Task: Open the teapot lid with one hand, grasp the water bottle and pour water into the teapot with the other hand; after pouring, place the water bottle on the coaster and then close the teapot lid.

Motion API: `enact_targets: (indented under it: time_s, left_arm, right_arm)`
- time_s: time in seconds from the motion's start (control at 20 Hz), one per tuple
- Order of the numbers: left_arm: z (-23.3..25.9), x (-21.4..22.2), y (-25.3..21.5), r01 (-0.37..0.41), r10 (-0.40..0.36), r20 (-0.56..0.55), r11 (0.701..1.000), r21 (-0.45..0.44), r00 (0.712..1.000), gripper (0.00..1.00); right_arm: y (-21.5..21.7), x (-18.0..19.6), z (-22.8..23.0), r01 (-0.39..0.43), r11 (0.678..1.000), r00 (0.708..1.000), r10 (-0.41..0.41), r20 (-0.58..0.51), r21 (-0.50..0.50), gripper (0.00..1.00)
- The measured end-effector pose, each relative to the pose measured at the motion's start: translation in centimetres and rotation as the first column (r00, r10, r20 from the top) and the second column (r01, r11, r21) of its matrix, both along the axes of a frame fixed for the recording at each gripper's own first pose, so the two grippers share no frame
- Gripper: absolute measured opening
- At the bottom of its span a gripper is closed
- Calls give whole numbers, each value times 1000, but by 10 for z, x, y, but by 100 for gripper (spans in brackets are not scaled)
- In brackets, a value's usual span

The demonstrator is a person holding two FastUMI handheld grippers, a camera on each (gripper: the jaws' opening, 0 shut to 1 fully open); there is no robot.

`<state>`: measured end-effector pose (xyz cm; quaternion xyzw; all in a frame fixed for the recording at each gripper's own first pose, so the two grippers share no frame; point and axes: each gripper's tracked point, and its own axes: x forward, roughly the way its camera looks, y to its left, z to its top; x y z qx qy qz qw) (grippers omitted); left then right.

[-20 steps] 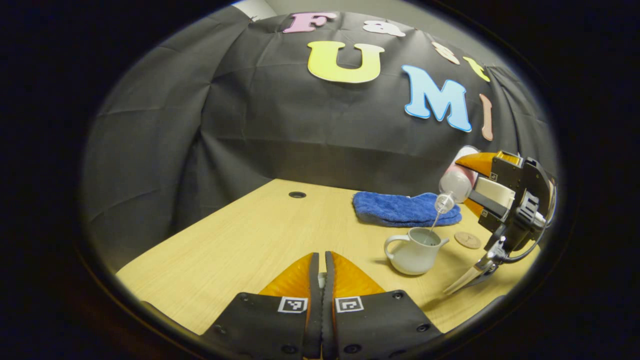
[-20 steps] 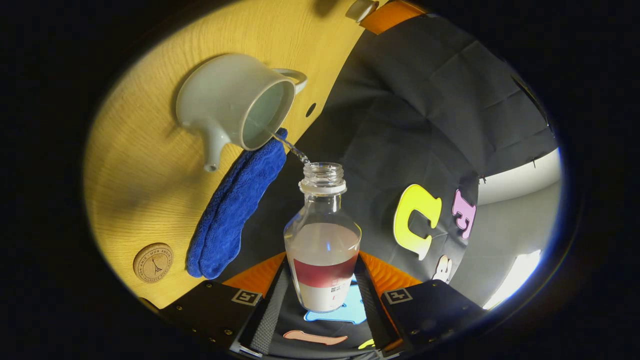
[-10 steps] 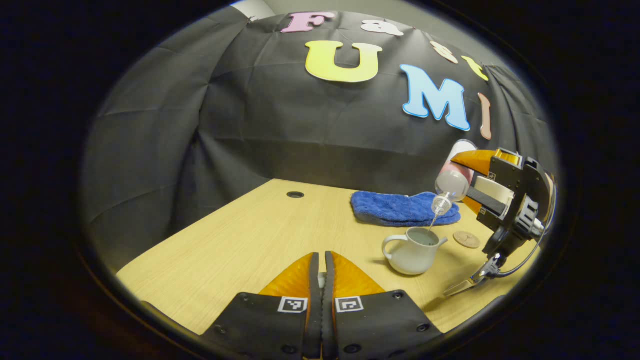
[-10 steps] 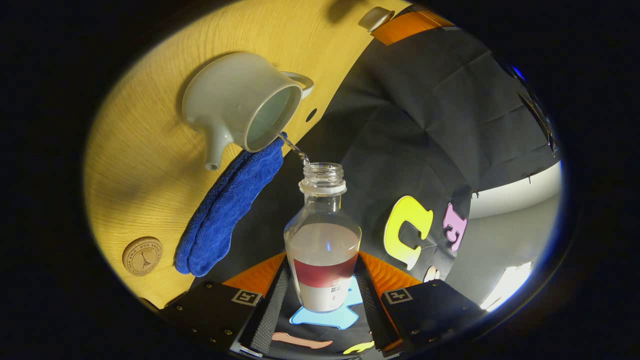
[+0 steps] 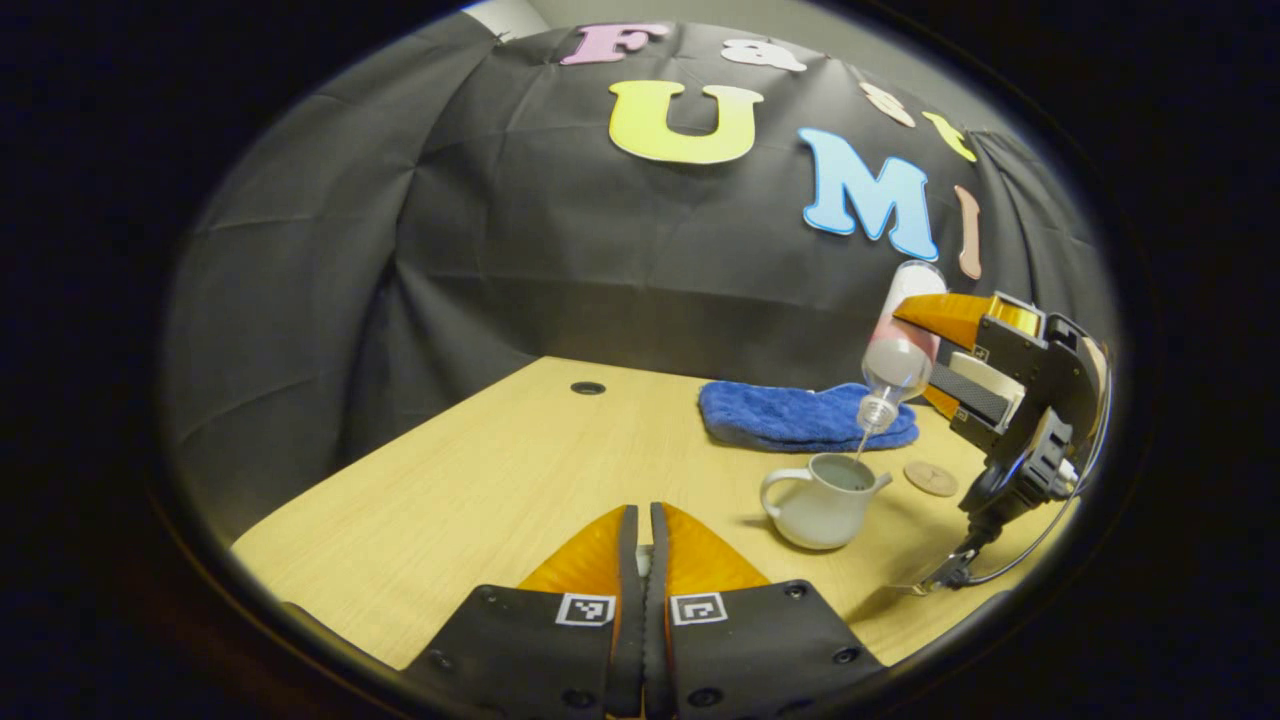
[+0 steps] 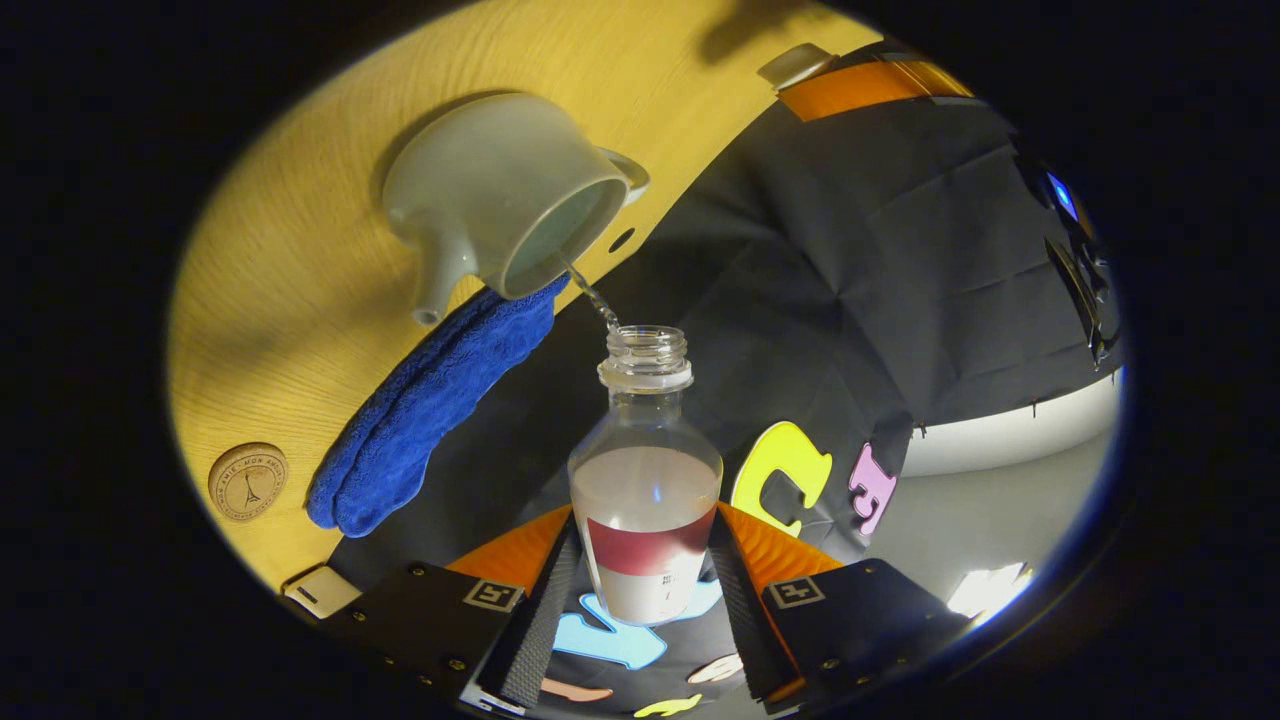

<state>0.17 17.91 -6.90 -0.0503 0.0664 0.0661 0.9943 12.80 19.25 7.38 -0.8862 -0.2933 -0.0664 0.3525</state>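
My right gripper [image 6: 645,530] is shut on a clear water bottle [image 6: 645,470] with a red band, tipped mouth-down over the white teapot [image 6: 500,190]. A thin stream of water [image 6: 590,295] runs from the bottle's mouth into the open pot. In the left gripper view the bottle [image 5: 897,350] hangs steeply above the teapot [image 5: 820,500], held by the right gripper [image 5: 918,355]. My left gripper [image 5: 642,520] is shut low over the table's near side. The right gripper view shows the white teapot lid [image 6: 795,65] pinched at the left gripper's finger [image 6: 860,85].
A round wooden coaster [image 5: 931,478] lies just right of the teapot, and it also appears in the right gripper view [image 6: 248,481]. A folded blue towel [image 5: 800,415] lies behind the pot. The wooden table [image 5: 480,480] has a cable hole [image 5: 587,387] near the back.
The right gripper has tipped the bottle steeper, closer to vertical, and lifted its base. Water keeps running into the teapot. The left gripper has stayed put.
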Motion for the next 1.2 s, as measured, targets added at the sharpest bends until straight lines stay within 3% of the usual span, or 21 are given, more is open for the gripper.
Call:
enact_targets:
  time_s: [0.4, 0.6, 0.7, 0.8, 0.95, 1.1, 1.2]
  left_arm:
    - [-2, 0, 1, -2, 2, -1, 1000, -4, 1000, 8]
    - [0, 0, 1, -3, 3, 2, 1000, -6, 1000, 8]
    - [0, 0, 2, -5, 5, 3, 1000, -9, 1000, 6]
    - [1, -1, 2, -8, 8, 4, 1000, -6, 1000, 6]
    - [4, -2, -1, -7, 7, 7, 1000, 2, 1000, 8]
    - [10, -3, -5, -5, 5, 14, 1000, 10, 1000, 8]
    - [13, -3, -9, -1, 0, 19, 1000, 11, 1000, 8]
  right_arm:
    - [-1, 1, -9, -1, 1000, 999, 1, -32, 8, 74]
    - [-22, 8, -8, 48, 983, 991, -25, -130, 176, 74]
    - [-35, 11, -11, 85, 954, 981, -31, -191, 286, 74]
    - [-50, 17, -21, 146, 894, 955, -15, -297, 424, 75]
    - [-63, 15, -24, 202, 773, 918, 64, -391, 601, 74]
    - [-83, 14, -21, 252, 616, 886, 163, -434, 746, 75]
    - [-97, 16, -21, 305, 476, 854, 246, -459, 825, 74]
